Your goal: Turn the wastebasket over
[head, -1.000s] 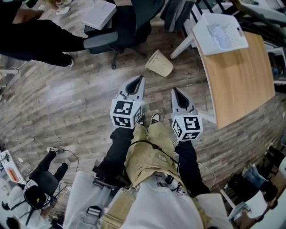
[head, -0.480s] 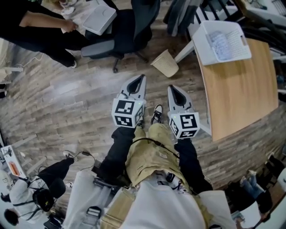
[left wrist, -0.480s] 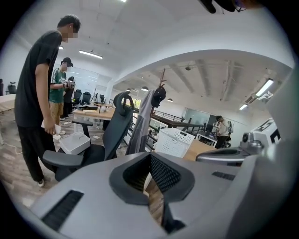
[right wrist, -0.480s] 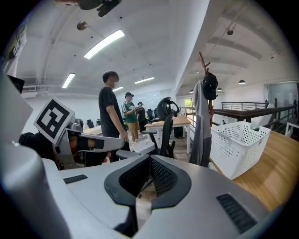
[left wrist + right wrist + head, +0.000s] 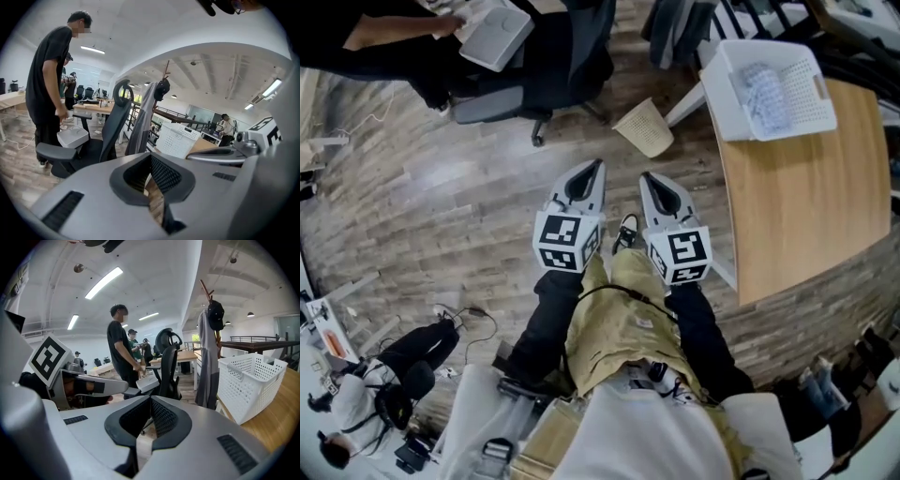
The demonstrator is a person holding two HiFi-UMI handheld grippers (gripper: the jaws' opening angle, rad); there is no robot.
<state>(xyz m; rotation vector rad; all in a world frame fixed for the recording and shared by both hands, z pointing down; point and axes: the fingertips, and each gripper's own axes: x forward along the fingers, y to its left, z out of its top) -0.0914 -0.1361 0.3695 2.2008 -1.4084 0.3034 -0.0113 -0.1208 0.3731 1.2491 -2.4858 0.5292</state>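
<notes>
The wastebasket [image 5: 639,128] lies tipped on its side on the wood floor [image 5: 459,197], just beside the white table leg [image 5: 686,103], well ahead of both tools. With nothing to grasp yet, I'd say, the left gripper [image 5: 592,172] and right gripper [image 5: 652,184] are clamped together and empty, held side by side, angled slightly downward toward it.

Overhead plus jaw-level views, shared chair [image 5: 567,66]

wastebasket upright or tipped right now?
Tipped: the wastebasket lies on its side on the wood floor, its tapered wall showing lengthwise.
</notes>
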